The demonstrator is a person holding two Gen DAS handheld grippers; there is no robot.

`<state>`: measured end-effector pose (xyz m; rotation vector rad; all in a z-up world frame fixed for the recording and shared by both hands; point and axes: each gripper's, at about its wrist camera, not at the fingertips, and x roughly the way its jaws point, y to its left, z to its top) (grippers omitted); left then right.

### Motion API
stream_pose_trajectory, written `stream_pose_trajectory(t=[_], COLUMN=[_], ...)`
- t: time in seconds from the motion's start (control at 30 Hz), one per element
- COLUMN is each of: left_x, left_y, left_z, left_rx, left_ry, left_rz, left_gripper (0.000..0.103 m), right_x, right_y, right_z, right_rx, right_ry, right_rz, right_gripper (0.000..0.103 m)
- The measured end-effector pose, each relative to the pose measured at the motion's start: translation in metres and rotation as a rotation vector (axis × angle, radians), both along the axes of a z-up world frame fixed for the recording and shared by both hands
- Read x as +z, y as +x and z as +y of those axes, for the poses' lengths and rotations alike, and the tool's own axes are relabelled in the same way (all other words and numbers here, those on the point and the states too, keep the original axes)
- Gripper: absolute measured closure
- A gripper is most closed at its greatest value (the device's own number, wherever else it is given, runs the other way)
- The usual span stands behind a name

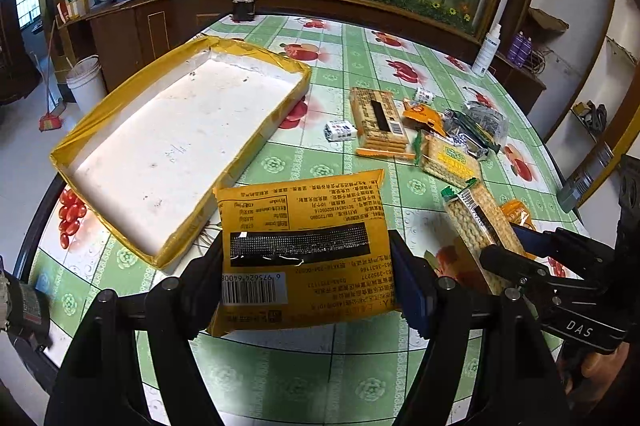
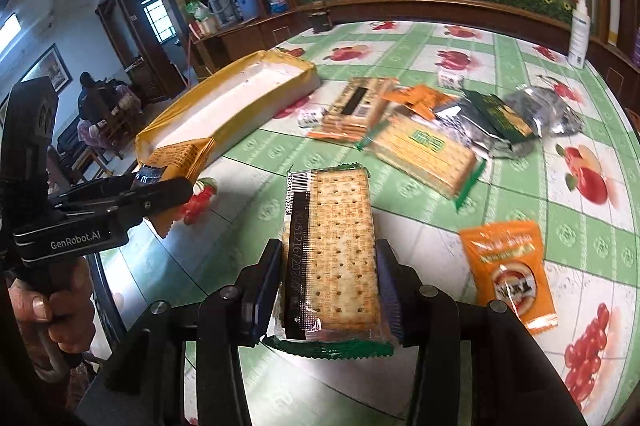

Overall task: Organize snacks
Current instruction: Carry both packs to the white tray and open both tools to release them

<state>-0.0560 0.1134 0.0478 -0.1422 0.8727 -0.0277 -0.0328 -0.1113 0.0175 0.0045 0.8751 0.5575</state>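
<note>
My left gripper (image 1: 306, 254) is shut on a yellow snack packet (image 1: 304, 210), printed back side up, held above the table near the tray's near corner. The tray (image 1: 180, 130) is white inside with a yellow taped rim and has nothing in it. My right gripper (image 2: 329, 254) is shut on a clear pack of square crackers (image 2: 336, 226) with green crimped ends, lifted off the tablecloth. In the right wrist view the left gripper (image 2: 168, 182) and its yellow packet (image 2: 180, 158) hang by the tray (image 2: 248, 98). In the left wrist view the right gripper (image 1: 506, 240) carries the cracker pack (image 1: 476, 222).
Several snack packs lie heaped at the far right of the table: a biscuit pack (image 1: 380, 122), a cracker pack (image 2: 428, 154), dark foil bags (image 2: 504, 114). An orange sachet (image 2: 508, 274) lies apart, near right. A spray bottle (image 2: 578, 30) and a dark jar (image 1: 244, 8) stand at the far edge.
</note>
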Motion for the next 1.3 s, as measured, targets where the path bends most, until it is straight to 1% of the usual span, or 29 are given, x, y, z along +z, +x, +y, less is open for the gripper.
stream_pose_trajectory(t=[0.27,0.4,0.53,0.6,0.7,0.77,0.9,0.97,1.03,1.1,1.17,1.23,1.3], left_x=[0.006,0.009,0.009,0.000,-0.021,-0.034,-0.048,-0.047,-0.046,-0.045,-0.043,-0.040,-0.033], left_y=[0.005,0.018,0.043,0.061,0.083,0.089,0.084,0.076,0.068,0.060,0.051,0.044,0.038], left_z=[0.034,0.058,0.090,0.105,0.125,0.133,0.128,0.120,0.112,0.103,0.097,0.099,0.100], left_rx=[0.077,0.132,0.206,0.240,0.272,0.286,0.294,0.280,0.263,0.238,0.224,0.232,0.249], left_ry=[0.015,0.022,0.033,0.050,0.035,0.011,0.006,0.010,-0.018,-0.041,-0.047,-0.085,-0.091], left_rz=[-0.021,-0.039,-0.044,-0.017,0.051,0.093,0.150,0.152,0.168,0.181,0.185,0.177,0.161], left_gripper=[0.029,0.029,0.029,0.029,0.029,0.029,0.029,0.029,0.029,0.029,0.029,0.029,0.029], right_x=[0.013,0.015,0.024,0.027,0.030,0.029,0.014,0.002,-0.009,-0.018,-0.024,-0.027,-0.023], right_y=[0.013,0.025,0.044,0.059,0.083,0.100,0.133,0.145,0.155,0.159,0.158,0.154,0.148], right_z=[0.040,0.061,0.089,0.107,0.134,0.155,0.194,0.209,0.221,0.230,0.232,0.231,0.225], right_rx=[0.071,0.104,0.142,0.155,0.170,0.178,0.190,0.193,0.199,0.210,0.223,0.229,0.228], right_ry=[0.010,0.023,0.049,0.067,0.098,0.119,0.128,0.122,0.118,0.108,0.102,0.094,0.099], right_rz=[-0.032,-0.028,-0.044,-0.040,-0.041,-0.029,0.007,0.029,0.058,0.078,0.096,0.099,0.090], right_gripper=[0.056,0.056,0.056,0.056,0.056,0.056,0.056,0.056,0.056,0.056,0.056,0.056,0.054])
